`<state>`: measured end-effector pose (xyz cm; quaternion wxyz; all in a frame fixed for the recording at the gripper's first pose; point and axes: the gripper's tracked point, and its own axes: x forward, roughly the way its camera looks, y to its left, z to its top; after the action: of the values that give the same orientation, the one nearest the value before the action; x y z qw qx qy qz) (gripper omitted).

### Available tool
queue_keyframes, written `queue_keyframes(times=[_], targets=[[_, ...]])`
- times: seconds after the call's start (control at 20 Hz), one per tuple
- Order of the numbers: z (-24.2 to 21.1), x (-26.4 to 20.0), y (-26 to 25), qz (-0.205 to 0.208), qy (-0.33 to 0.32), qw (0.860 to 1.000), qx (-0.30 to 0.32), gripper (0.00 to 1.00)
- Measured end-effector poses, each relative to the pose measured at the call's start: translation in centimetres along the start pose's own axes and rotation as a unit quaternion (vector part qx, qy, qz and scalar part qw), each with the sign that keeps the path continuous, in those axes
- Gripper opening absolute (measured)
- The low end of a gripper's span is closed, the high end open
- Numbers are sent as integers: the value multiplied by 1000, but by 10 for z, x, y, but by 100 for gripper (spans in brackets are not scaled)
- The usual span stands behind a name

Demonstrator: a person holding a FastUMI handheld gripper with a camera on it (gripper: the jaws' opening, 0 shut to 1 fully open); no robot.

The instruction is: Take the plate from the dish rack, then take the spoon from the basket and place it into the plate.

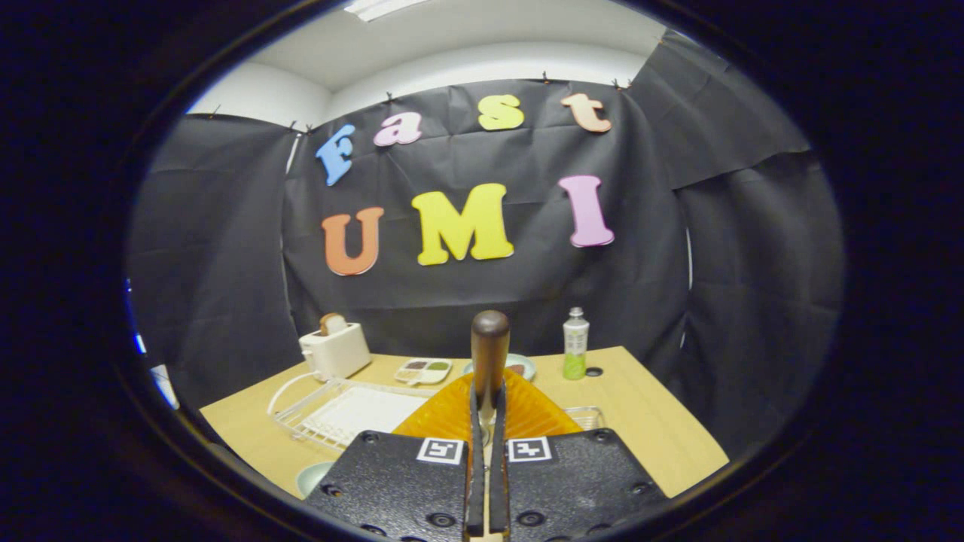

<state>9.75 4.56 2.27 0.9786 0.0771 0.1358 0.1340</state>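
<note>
Black cloth walls close the booth around your wooden bench (640, 421). On it, largest first: white wire dish rack (343, 410) left of the fingers, white toaster (335, 350) behind it, an orange ribbed piece (452, 414), probably the basket, just beyond the fingertips, a pale plate (316, 476) partly showing near the bench edge by the left finger, a small divided tray (423, 370), a green bottle (575, 343), and a dark cap (593, 371) beside it.

Your gripper (486, 410) is nearly closed, both fingers pinching the spoon (489, 350), brown handle end standing upright.

Risks:
- Narrow pinch on a round handle, so the spoon can pivot or slip if you swing fast.
- Plate sits low and left, mostly hidden by the left finger; you could miss its rim or clip the rack.

Writing: bottle label too small to read. Square markers on the fingers carry no text.
</note>
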Motion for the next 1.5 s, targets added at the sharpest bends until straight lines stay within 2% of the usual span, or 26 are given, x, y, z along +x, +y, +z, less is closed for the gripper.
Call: queue_keyframes(times=[0.2,0.45,0.85,1.05,1.3,1.5], targets=[[-43,-3,59,50,37,998,0,8],[-89,-3,107,83,69,994,5,8],[-162,10,154,119,128,984,36,8],[-181,14,163,131,148,979,58,11],[-178,19,145,113,140,982,62,21],[-171,21,125,86,128,986,63,51]])
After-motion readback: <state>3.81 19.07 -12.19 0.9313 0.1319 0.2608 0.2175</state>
